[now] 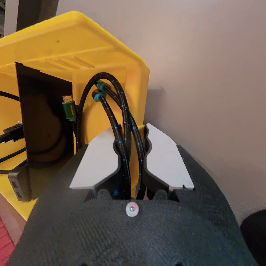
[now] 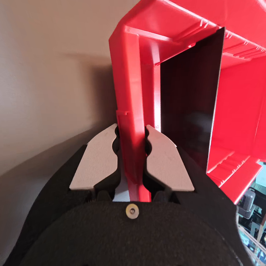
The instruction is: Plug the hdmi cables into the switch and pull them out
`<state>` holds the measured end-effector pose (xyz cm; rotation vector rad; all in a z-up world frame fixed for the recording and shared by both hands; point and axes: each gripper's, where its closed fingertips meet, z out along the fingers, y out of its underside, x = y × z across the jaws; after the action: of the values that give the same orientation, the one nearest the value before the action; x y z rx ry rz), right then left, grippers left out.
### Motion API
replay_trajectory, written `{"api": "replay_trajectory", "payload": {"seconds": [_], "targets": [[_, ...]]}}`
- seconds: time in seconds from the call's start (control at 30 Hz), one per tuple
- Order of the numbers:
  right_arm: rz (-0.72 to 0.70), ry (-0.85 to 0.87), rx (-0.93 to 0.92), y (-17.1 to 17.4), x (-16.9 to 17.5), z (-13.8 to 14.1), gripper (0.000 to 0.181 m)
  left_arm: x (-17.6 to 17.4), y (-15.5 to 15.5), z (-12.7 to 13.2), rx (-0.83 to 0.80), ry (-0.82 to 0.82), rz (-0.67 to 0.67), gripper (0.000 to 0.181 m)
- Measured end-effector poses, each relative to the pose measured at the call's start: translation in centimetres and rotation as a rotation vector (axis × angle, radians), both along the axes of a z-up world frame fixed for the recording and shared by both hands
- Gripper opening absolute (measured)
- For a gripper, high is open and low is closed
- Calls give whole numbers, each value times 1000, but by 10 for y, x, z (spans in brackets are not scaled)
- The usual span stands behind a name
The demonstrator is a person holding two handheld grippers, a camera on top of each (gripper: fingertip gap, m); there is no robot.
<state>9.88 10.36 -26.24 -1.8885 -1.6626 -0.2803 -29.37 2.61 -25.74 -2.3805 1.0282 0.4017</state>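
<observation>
Fingers of my left gripper (image 1: 131, 144) are pinched on a bundle of black braided hdmi cables (image 1: 126, 129), blue-flecked, which loop up in front of me and arc back down. Two teal strain-relief collars (image 1: 100, 92) sit at the top of the loop. Just left of the bundle hangs a green hdmi plug (image 1: 69, 107), gold tip up, free in the air and not in any port. All this is inside a yellow bin (image 1: 69, 47), at its right wall, w/ a black divider (image 1: 43, 115) further left. Low at the bin's left edge is a small dark box w/ ports (image 1: 17, 185); probably the switch, can't be sure. Some dark cables (image 1: 10, 135) reach in at the left edge beyond the divider; whether they're plugged in, can't tell.

Right gripper (image 2: 131, 144) fingers are clamped on the corner wall of a red bin (image 2: 179, 21), next to another black divider (image 2: 191, 100); no cables there.

Judgement: plugging hasn't begun w/ the cables I hold. Still to do: sort a plug, seat it, pull out.
</observation>
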Motion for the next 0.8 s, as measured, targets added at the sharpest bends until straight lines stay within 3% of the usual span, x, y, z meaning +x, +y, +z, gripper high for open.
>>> {"api": "replay_trajectory", "payload": {"seconds": [0.27, 0.47, 0.6, 0.7, 0.8], "targets": [[-95, 31, -40, 35, 27, 3, 37, -21, 19, 6, 62, 11, 26, 37], [-34, 568, -126, -2, -36, 69, 45, -13, 9, 61, 212, -212, 20, 41], [-17, 950, -119, -16, -71, 111, 43, -38, 12, 113, 319, -342, 97, 42], [-10, 1136, -98, -19, -84, 120, 43, -71, 23, 137, 347, -425, 188, 42], [18, 1189, -68, -23, -89, 117, 44, -111, 40, 133, 307, -432, 274, 45]]}}
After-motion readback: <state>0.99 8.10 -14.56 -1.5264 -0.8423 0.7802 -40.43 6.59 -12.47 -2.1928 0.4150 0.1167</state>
